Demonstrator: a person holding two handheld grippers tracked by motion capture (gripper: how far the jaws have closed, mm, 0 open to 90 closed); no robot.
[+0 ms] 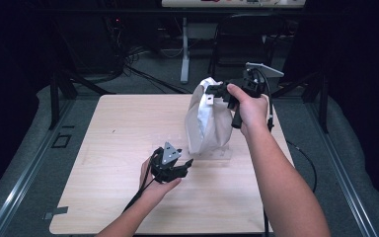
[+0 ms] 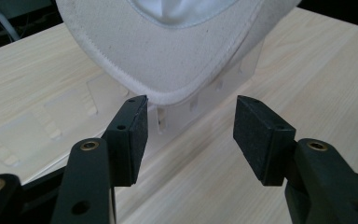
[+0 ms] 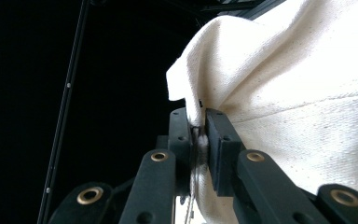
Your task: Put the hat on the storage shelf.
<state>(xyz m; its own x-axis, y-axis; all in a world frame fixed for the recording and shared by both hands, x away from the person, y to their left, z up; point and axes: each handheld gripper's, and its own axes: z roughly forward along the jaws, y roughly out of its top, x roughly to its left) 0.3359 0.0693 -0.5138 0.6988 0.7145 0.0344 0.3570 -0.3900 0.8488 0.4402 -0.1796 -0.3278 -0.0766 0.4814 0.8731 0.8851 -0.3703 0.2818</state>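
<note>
A cream cloth cap (image 1: 208, 123) hangs upright over the right middle of the table, its lower edge at a clear plastic stand (image 1: 218, 154). My right gripper (image 1: 213, 91) is shut on the cap's top edge; in the right gripper view the jaws (image 3: 199, 135) pinch a fold of the cream cloth (image 3: 298, 93). My left gripper (image 1: 187, 163) is open, low over the table just left of the stand. In the left gripper view its pads (image 2: 189, 135) stand wide apart below the cap's stitched brim (image 2: 168, 56), with the clear stand (image 2: 200, 100) behind them.
The light wooden table (image 1: 113, 148) is bare on its left half and along the front edge. Faint clear plastic pieces (image 2: 51, 116) lie flat on the wood left of the stand. A dark chair (image 1: 246, 39) and a table leg (image 1: 184, 49) stand beyond the far edge.
</note>
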